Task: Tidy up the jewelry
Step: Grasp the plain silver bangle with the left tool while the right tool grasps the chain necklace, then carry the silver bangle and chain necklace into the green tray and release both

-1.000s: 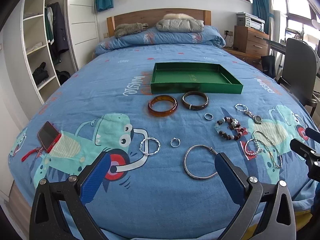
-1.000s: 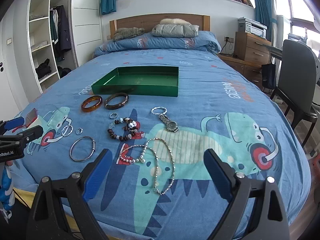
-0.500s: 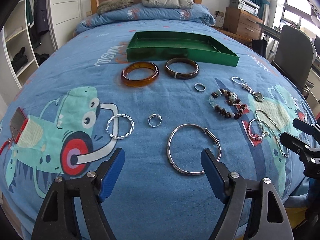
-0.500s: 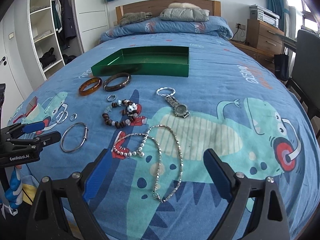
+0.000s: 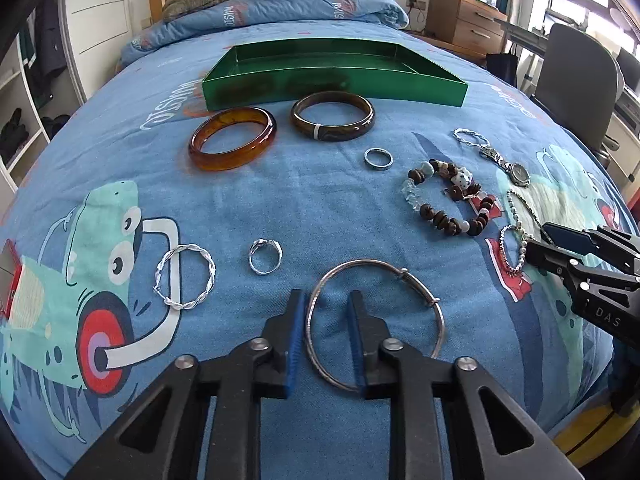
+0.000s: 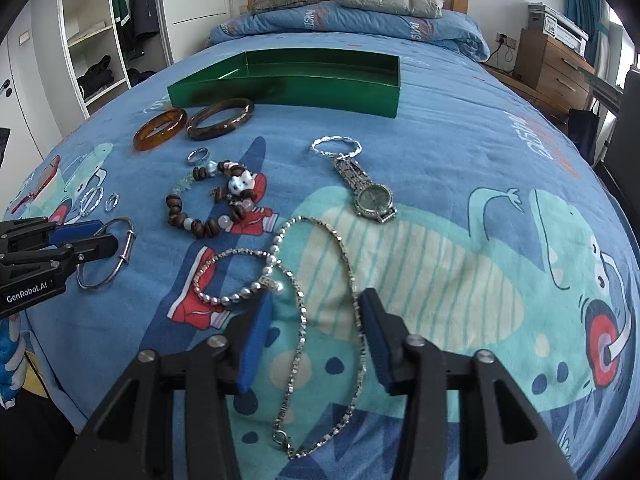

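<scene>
Two grippers closing: left gripper (image 5: pixel 326 334) narrowly straddles the flat bangle's (image 5: pixel 374 322) rim, right gripper (image 6: pixel 316 344) straddles the lengthwise necklace (image 6: pixel 324 320).

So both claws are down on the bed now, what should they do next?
Probably finish closing, then lift. The left gripper has just been closing, its pads either side of the silver bangle's rim with a small gap left. The right gripper has been closing too, straddling the chain necklace, pads clear of it. The green tray holds nothing yet.
</scene>
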`<state>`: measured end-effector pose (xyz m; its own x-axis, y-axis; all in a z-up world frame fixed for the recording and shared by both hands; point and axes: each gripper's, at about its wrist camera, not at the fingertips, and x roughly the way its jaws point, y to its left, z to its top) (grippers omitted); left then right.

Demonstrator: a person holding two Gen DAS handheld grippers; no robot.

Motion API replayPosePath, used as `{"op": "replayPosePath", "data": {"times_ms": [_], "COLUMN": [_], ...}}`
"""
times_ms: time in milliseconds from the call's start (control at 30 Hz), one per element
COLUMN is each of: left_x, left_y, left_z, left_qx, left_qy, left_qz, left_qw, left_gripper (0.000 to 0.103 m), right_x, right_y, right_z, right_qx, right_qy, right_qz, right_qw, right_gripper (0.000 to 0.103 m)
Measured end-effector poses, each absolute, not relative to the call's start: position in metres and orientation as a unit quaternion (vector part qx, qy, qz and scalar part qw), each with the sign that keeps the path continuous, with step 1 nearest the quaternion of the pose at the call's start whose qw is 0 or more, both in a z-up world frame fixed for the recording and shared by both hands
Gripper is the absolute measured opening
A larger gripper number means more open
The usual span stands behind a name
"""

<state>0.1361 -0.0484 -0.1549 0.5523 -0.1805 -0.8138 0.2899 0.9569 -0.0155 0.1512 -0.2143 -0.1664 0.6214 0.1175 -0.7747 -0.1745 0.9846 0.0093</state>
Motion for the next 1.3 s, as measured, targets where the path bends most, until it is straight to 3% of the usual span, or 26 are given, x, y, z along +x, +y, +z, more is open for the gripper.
{"op": "replayPosePath", "data": {"times_ms": [100,400,800,1000,1300], "left_x": [0.135,0.127,0.122,0.157,0.286], "left_y": [-0.050,-0.047,-0.049,-0.049,-0.058], "left_z": [-0.154,-0.131,-0.071,-0.041,-0.024], "left_qx": [0.064,0.059,0.065,0.053,0.031], "left_qy": [0.451,0.426,0.375,0.355,0.349], "left_qz": [-0.134,-0.129,-0.141,-0.136,-0.097], "left_qw": [0.880,0.893,0.914,0.923,0.932], "left_gripper": [0.004,0.004,0.004,0.004,0.004], "right_x": [0.153,0.128,0.116,0.159,0.288], "right_y": [-0.219,-0.217,-0.212,-0.216,-0.199], "right_z": [-0.166,-0.140,-0.065,-0.026,-0.007], "right_qx": [-0.035,-0.025,-0.024,-0.017,-0.002], "right_qy": [0.430,0.397,0.317,0.277,0.260], "right_qz": [0.082,0.090,0.093,0.090,0.104], "right_qw": [0.898,0.913,0.944,0.956,0.960], "right_gripper": [0.005,0.004,0.004,0.004,0.004]}}
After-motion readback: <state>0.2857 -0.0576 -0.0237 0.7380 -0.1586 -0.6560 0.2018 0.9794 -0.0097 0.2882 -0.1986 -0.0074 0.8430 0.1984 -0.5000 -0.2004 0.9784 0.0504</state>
